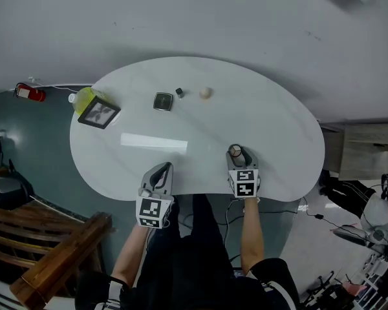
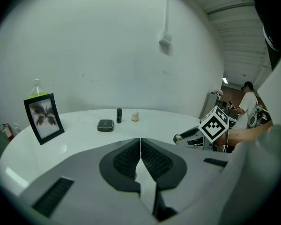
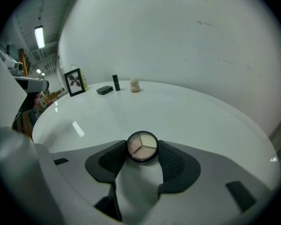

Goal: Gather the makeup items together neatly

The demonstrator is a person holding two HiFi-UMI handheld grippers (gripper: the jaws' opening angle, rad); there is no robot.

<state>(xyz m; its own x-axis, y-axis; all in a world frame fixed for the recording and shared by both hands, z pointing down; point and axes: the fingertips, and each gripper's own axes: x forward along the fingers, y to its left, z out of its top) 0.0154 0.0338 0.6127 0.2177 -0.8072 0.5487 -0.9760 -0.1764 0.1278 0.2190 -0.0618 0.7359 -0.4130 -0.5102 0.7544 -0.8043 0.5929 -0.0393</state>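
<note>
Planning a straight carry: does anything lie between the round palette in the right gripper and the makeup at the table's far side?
Nothing visible does: only bare table lies between the round palette and the square compact, lipstick and sponge.

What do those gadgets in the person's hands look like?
Both are grey. The left gripper and right gripper each carry a white cube with black square markers and end in two jaws lined with dark ribbed pads. The person wears black short sleeves.
</note>
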